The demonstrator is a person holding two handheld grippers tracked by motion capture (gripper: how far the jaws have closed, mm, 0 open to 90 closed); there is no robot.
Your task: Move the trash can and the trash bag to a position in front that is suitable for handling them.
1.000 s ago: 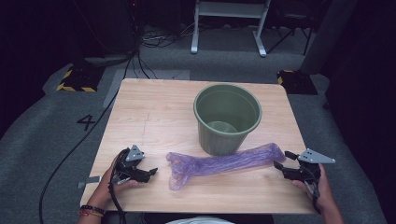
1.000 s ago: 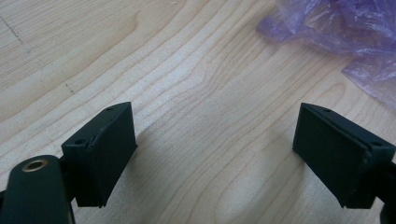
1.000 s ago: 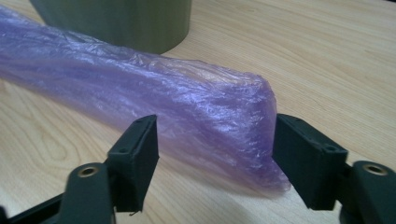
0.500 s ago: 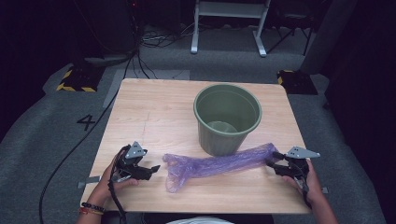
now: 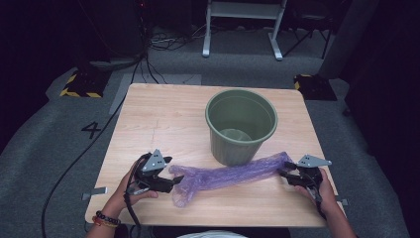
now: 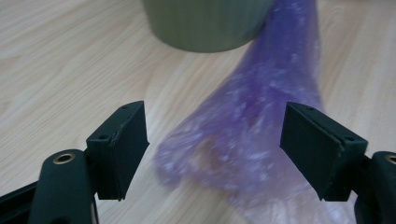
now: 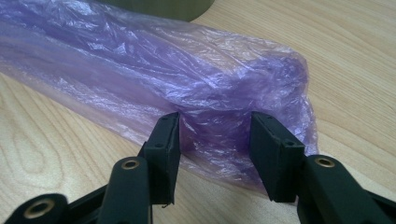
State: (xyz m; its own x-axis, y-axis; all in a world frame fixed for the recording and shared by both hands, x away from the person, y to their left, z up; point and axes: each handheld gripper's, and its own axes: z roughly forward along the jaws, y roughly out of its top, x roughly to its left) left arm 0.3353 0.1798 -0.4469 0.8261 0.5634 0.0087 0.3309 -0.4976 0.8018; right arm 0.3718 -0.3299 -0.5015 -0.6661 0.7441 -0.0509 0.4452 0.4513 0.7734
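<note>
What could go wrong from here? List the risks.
1. The right gripper has its jaws around only a thin fold of the bag; the film may slip or tear.
2. The left gripper is open, so that end lies loose.
3. The bag lies against the bucket; a pull might nudge it.

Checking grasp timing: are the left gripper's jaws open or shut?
Open. In the left gripper view, the left gripper has its jaws wide apart, straddling the near end of the purple plastic bag without pinching it.
</note>
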